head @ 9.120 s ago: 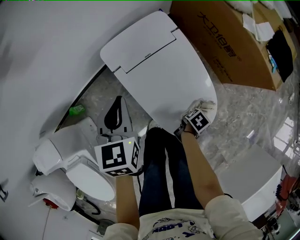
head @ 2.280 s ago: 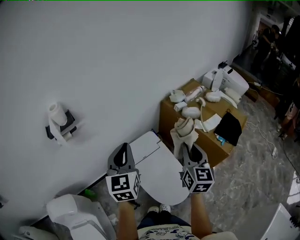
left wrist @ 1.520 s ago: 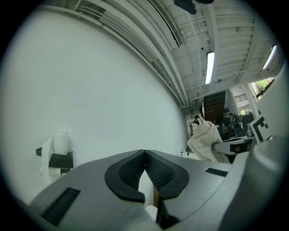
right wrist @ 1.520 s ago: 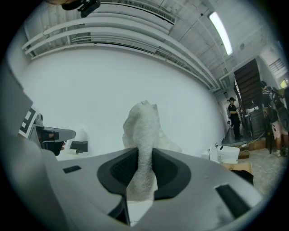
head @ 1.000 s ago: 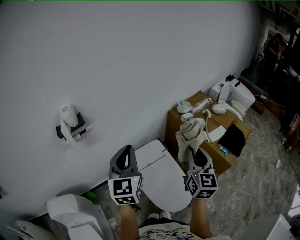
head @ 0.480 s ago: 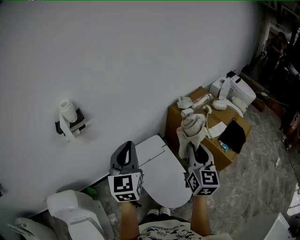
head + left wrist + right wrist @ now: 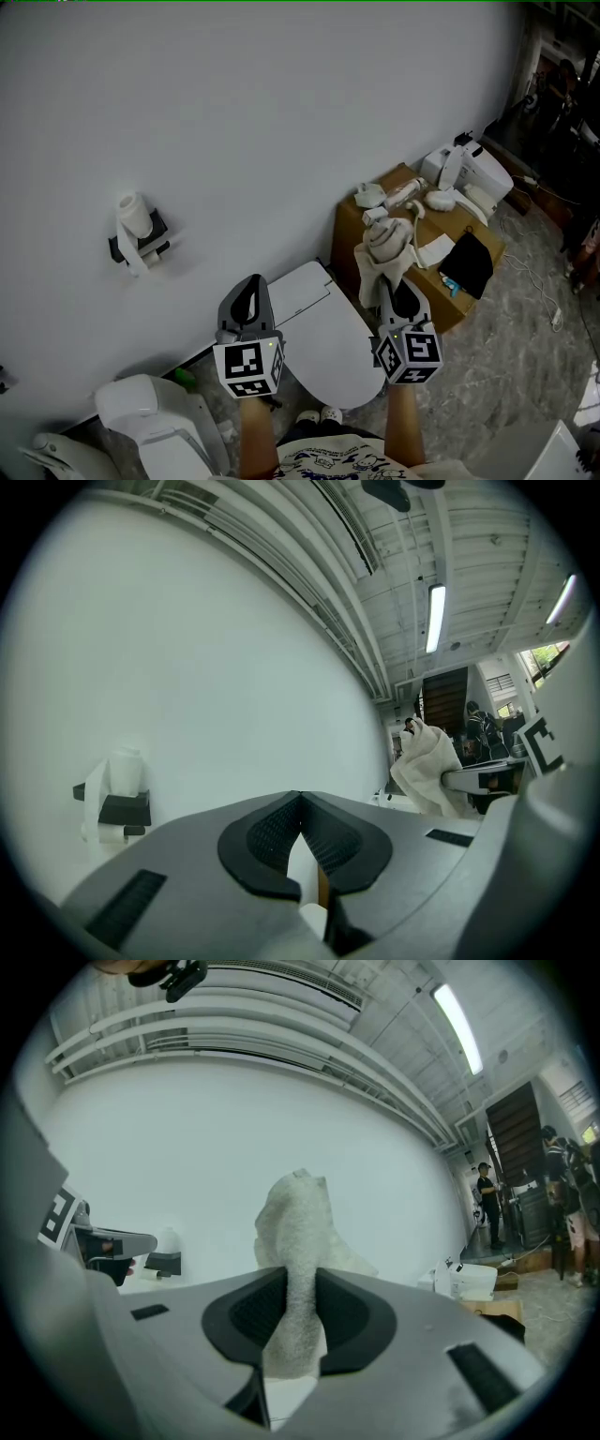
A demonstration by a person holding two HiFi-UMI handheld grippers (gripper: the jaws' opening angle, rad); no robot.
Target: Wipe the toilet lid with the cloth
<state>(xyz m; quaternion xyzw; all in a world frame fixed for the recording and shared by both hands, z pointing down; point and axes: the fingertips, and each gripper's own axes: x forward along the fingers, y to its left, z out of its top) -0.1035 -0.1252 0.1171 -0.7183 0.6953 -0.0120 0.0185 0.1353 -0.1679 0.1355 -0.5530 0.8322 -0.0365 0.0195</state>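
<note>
The white toilet lid (image 7: pixel 323 347) lies closed below both grippers, against the white wall. My right gripper (image 7: pixel 394 292) is held up in the air, shut on the white cloth (image 7: pixel 380 248), which bunches above its jaws and hangs a little below them. The right gripper view shows the cloth (image 7: pixel 298 1241) pinched between the dark pads. My left gripper (image 7: pixel 247 300) is raised beside it at the left, its jaws shut with nothing between them; in its own view the cloth (image 7: pixel 427 772) appears off to the right.
A cardboard box (image 7: pixel 417 244) with white parts and a black item on top stands right of the toilet. A toilet-paper holder (image 7: pixel 136 230) hangs on the wall at left. Other white toilet parts (image 7: pixel 155 427) sit at lower left. People stand far right.
Since the earliest frame the right gripper lifted the cloth off the lid and both grippers rose toward the wall. Over the last second they have barely shifted.
</note>
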